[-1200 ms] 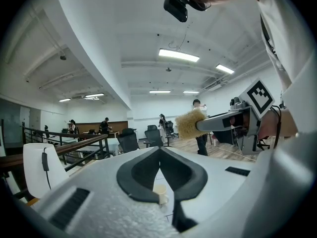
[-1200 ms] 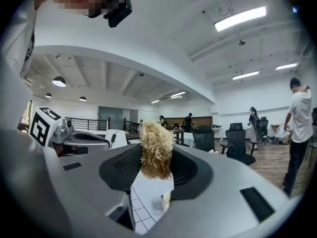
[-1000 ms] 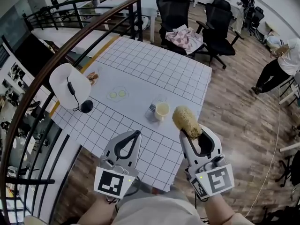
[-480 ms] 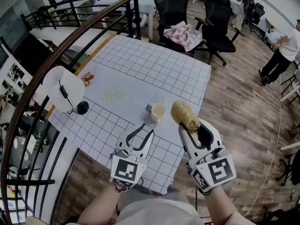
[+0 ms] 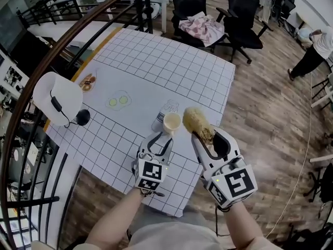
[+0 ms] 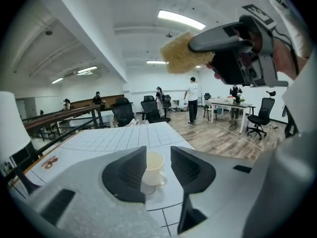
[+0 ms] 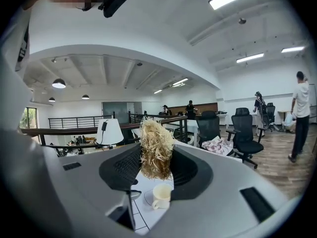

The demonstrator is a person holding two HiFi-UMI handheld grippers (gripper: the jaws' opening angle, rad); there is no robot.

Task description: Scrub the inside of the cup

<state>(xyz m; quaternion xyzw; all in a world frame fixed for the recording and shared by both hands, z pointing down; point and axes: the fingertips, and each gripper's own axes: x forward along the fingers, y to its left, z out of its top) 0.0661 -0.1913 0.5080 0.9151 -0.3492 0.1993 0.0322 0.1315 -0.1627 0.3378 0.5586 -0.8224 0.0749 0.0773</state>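
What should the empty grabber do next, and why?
Probably ease the left gripper forward and close on the cup: its jaws have just been opening, the cup stands untouched just ahead of them, and the right gripper holds the scrubber.

1. We see the right gripper (image 7: 156, 166) with both jaws pressed against a straw-coloured fibrous scrubber (image 7: 156, 148), which stands upright between them.
2. Below the fibrous scrubber in our view, a cream cup (image 7: 162, 195) stands upright on the white gridded table (image 7: 141, 221), apart from the jaws.
3. Further back we make out a white lamp (image 7: 110, 131), a dark railing (image 7: 69, 129), black office chairs (image 7: 246, 128) and a standing person (image 7: 300, 114).
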